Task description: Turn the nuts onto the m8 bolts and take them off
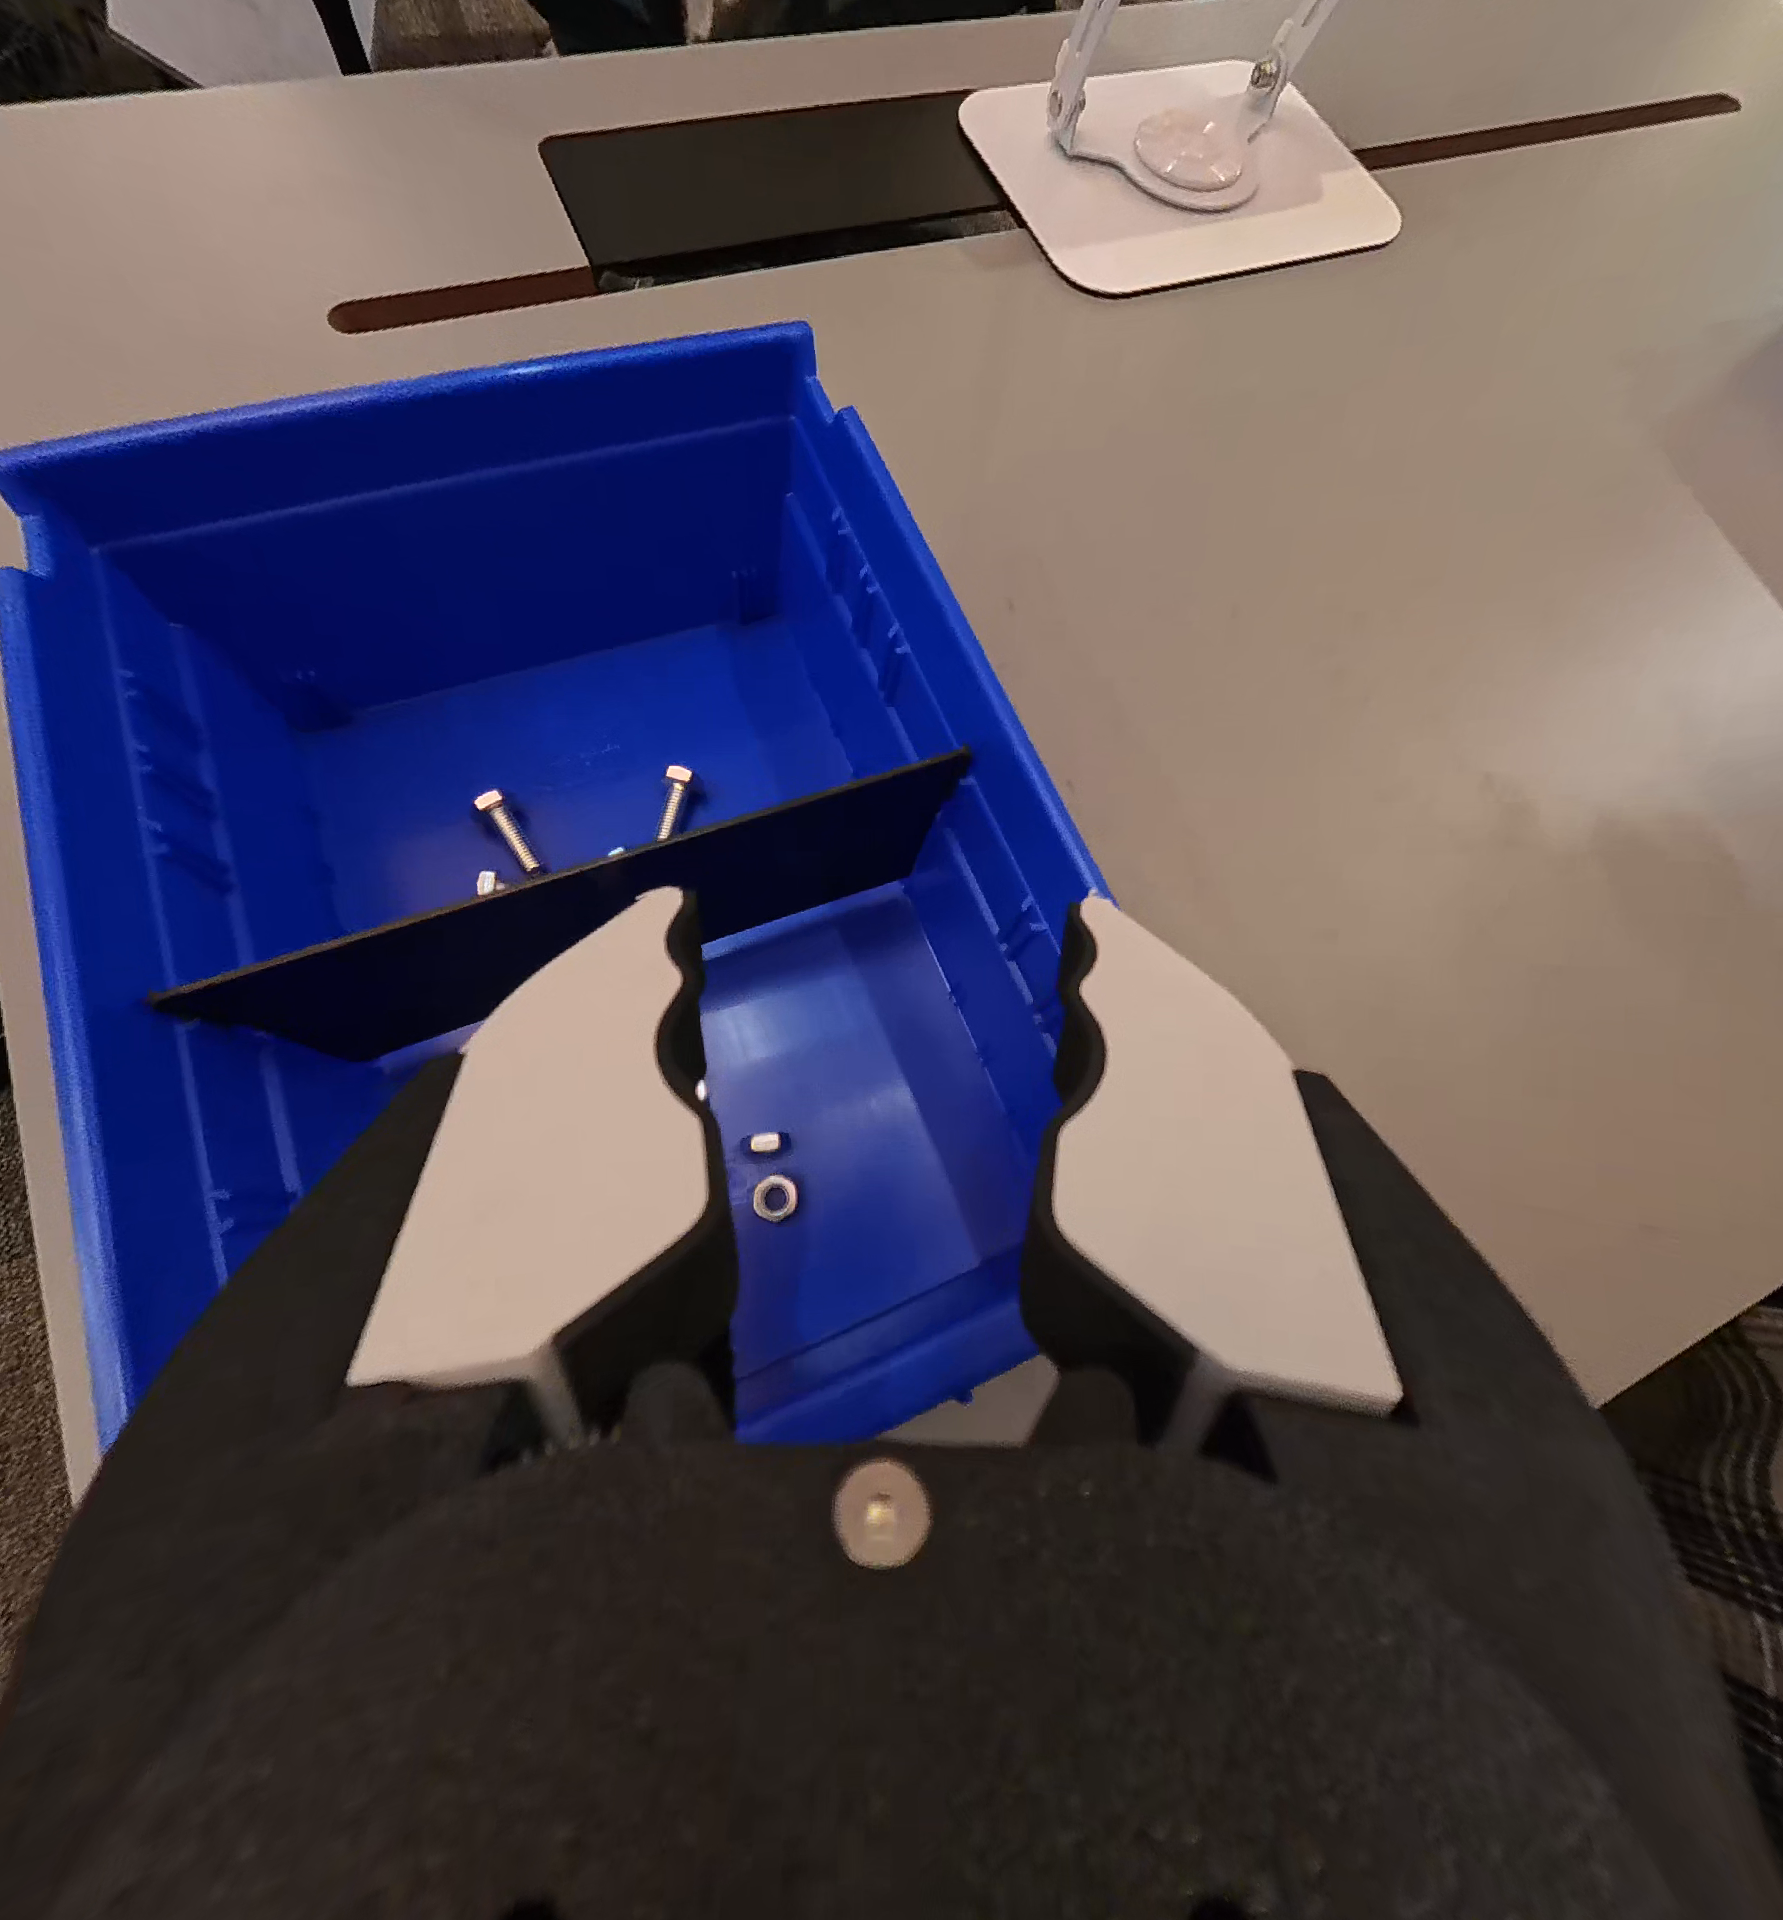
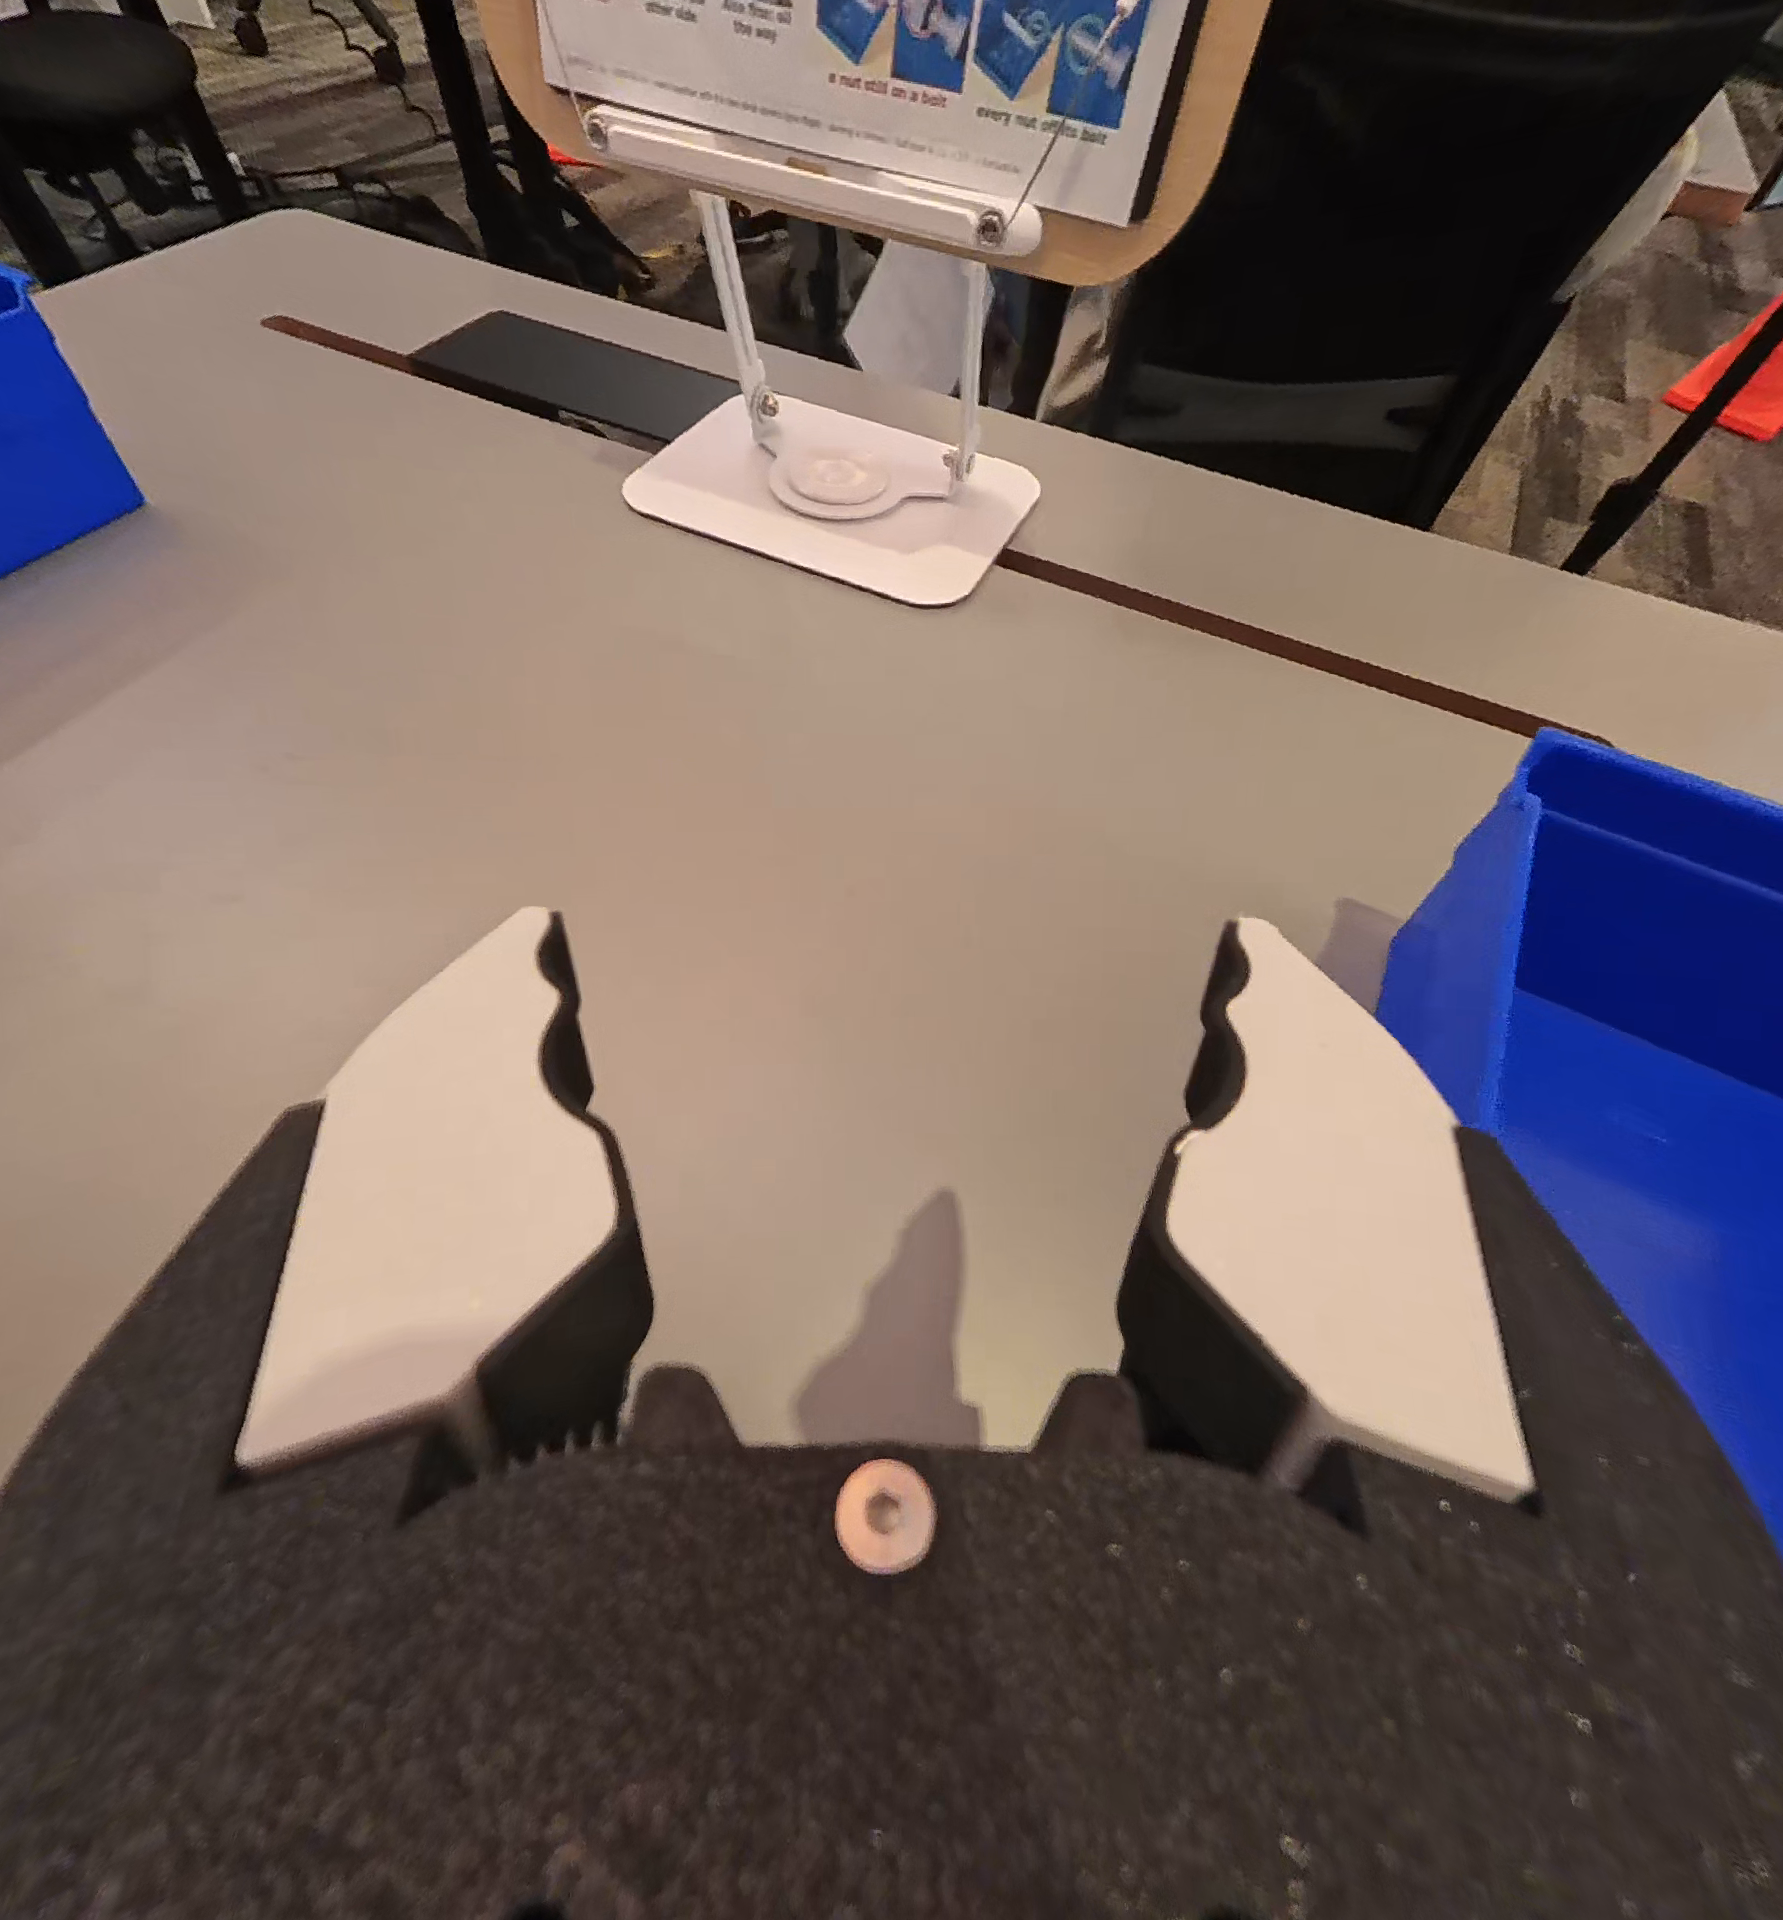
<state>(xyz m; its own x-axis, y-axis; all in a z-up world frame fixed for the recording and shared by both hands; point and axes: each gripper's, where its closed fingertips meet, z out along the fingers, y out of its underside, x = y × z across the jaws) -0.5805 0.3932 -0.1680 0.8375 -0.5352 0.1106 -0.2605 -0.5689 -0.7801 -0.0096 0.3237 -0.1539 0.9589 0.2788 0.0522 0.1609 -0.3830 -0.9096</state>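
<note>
Fingers of the left gripper are hanging wide and empty; small silver metal nuts are lying just below, between them.

My left hand-held gripper hangs open and bare above a blue bin on the grey worktop; 2 bolts lie beyond its black divider, nuts on my side.
</note>
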